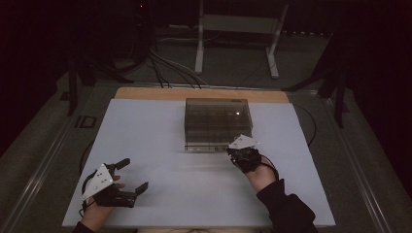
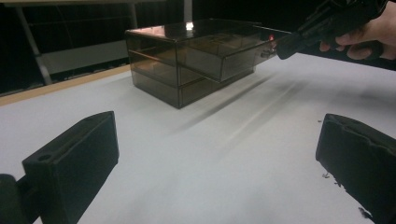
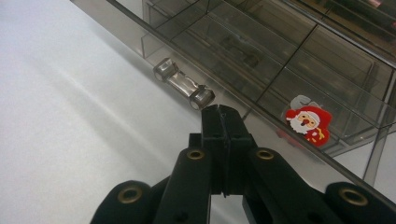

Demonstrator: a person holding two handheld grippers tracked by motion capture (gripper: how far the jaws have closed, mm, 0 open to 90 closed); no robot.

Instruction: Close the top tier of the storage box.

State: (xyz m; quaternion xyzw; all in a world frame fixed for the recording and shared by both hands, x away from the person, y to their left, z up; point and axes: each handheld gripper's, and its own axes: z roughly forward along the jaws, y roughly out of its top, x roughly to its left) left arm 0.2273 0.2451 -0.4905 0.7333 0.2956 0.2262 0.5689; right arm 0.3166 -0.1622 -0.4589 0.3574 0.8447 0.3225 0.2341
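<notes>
A smoky see-through drawer box [image 1: 217, 121] stands at the middle of the white table [image 1: 145, 141]. Its top drawer [image 2: 233, 53] sticks out some way, as the left gripper view shows. My right gripper [image 1: 236, 151] is at the drawer's front, shut with nothing between its fingers. In the right gripper view its tips [image 3: 219, 111] sit just beside the right end of the clear bar handle [image 3: 183, 83]. A small red Santa figure [image 3: 308, 123] lies in one compartment of the drawer. My left gripper [image 1: 133, 175] rests at the front left, open and holding nothing [image 2: 217, 133].
A wooden strip [image 1: 199, 93] runs along the table's far edge. Behind it are cables [image 1: 170, 65] and a white stand [image 1: 238, 29] on the dark floor. The box [image 2: 182, 65] is the one thing standing on the table.
</notes>
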